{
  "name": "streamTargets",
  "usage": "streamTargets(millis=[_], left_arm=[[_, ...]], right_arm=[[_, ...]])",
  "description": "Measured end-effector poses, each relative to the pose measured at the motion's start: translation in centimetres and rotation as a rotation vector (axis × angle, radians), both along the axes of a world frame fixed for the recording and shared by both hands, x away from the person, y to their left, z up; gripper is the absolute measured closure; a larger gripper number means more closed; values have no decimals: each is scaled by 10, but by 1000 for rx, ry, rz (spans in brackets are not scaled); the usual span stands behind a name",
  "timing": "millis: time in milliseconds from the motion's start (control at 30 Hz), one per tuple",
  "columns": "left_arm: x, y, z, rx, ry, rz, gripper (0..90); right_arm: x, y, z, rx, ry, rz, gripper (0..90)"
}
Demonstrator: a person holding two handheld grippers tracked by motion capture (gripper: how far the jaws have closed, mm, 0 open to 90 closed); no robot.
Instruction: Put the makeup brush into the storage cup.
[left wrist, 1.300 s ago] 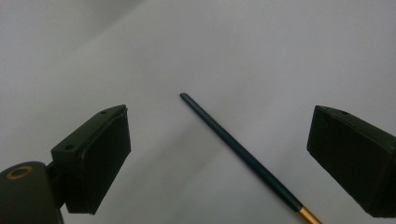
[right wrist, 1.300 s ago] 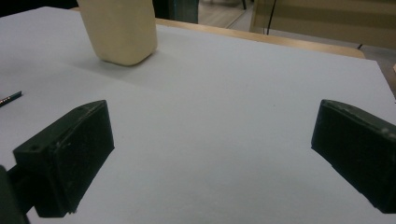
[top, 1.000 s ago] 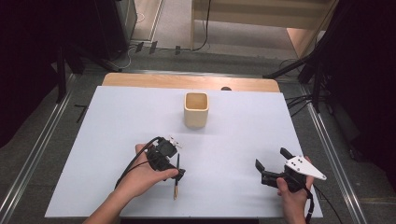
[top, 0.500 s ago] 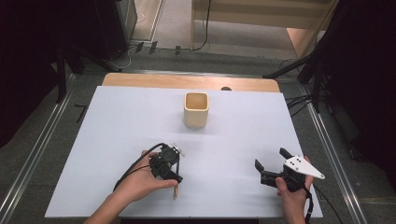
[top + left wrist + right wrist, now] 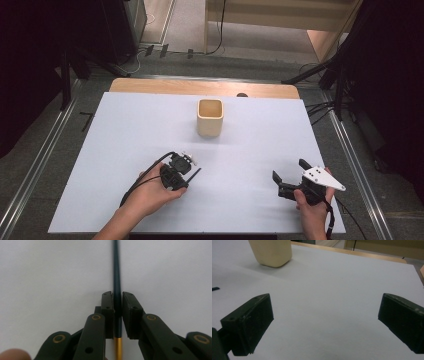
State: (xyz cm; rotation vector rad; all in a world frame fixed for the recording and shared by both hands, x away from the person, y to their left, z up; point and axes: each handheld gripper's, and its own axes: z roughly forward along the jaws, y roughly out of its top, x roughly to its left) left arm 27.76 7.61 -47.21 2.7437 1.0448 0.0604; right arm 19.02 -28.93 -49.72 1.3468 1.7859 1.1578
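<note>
We have the left hand-held gripper (image 5: 117, 312) clamped on the pen (image 5: 116, 277), cup (image 5: 210, 117) straight ahead; right hand-held gripper (image 5: 325, 325) idle, jaws apart.

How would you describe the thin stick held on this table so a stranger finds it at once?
Start at the white table, then go to the left gripper on its near side. Clamped between its black fingers is a slim pen-like stick. Unlike the squat cream cup farther back, it is dark blue-black with a gold end section.
</note>
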Motion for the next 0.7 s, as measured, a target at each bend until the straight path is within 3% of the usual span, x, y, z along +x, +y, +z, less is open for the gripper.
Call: streamTargets(millis=[233, 400, 467, 567, 600, 700], left_arm=[[-1, 0, 0, 2, -16, -8, 847], [0, 4, 0, -25, -12, -6, 848], [0, 6, 2, -28, -31, -3, 848], [3, 13, 9, -86, -54, 3, 849], [3, 13, 9, -86, -54, 3, 849], [5, 21, 14, -163, -74, 19, 849]], right_arm=[[1, 3, -1, 3, 6, 7, 6], [0, 6, 1, 7, 4, 12, 6], [0, 9, 2, 2, 2, 16, 6], [0, 12, 4, 0, -4, 17, 6], [0, 13, 5, 2, -6, 20, 6], [3, 17, 8, 10, -6, 24, 6]])
